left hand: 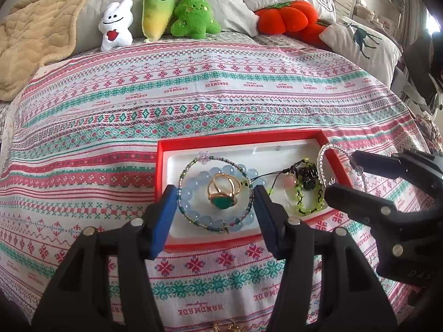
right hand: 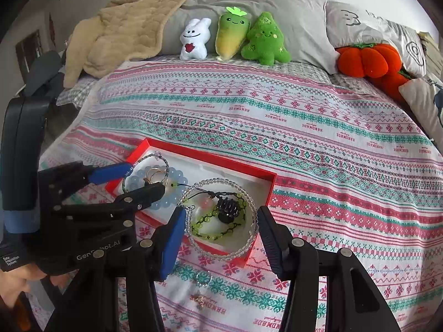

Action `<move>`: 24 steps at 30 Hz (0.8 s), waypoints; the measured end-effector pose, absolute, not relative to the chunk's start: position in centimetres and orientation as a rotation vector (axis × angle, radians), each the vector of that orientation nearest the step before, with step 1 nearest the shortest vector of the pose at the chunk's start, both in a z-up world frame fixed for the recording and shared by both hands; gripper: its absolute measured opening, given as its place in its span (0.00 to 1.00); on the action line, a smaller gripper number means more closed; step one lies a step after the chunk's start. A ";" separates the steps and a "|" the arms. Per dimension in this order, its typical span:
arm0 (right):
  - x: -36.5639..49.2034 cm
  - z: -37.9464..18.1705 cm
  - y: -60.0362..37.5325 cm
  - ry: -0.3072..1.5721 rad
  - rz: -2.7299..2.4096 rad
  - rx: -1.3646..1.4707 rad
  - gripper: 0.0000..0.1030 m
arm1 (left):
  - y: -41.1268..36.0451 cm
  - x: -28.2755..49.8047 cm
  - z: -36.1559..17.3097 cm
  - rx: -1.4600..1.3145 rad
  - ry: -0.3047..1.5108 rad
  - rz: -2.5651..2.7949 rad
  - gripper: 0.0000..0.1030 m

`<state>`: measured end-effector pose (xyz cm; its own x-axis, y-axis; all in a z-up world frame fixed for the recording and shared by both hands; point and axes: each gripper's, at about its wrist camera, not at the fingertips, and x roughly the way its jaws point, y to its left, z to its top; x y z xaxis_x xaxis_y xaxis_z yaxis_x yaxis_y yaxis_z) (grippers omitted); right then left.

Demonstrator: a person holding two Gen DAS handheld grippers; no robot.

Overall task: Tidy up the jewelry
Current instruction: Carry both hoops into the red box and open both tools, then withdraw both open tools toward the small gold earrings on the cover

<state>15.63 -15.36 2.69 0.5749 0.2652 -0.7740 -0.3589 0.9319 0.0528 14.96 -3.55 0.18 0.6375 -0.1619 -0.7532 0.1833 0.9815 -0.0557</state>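
Jewelry in red tray, both grippers above it with jaws spread.

The gold ring (left hand: 223,192) lies inside the blue bead bracelet (left hand: 193,191) in the red tray (left hand: 210,139), between the parted fingers of the left gripper (left hand: 214,207). The clear bead bracelet (right hand: 221,218) sits between the parted fingers of the right gripper (right hand: 221,231); contact appears absent.

A bed (left hand: 221,88) carries a spread (right hand: 318,138) patterned in red, teal and white bands. Along its far edge three plush toys lean on a grey pillow (right hand: 263,2): a white bunny (left hand: 116,26), a yellow-green radish (left hand: 156,12) and a green tree (left hand: 195,13). Far left lies a beige quilted blanket (left hand: 36,25); far right, an orange plush pumpkin (right hand: 365,59) and a deer-print pillow (left hand: 362,41).
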 end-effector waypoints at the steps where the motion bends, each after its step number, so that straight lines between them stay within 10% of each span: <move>1: 15.7 2.6 -15.3 0.887 0.365 -0.115 0.52 | -3.6 14.9 0.2 0.032 0.856 -0.192 0.57; 24: 17.0 1.1 -14.0 0.902 0.363 -0.145 0.56 | -0.8 11.9 1.7 0.054 0.856 -0.154 0.73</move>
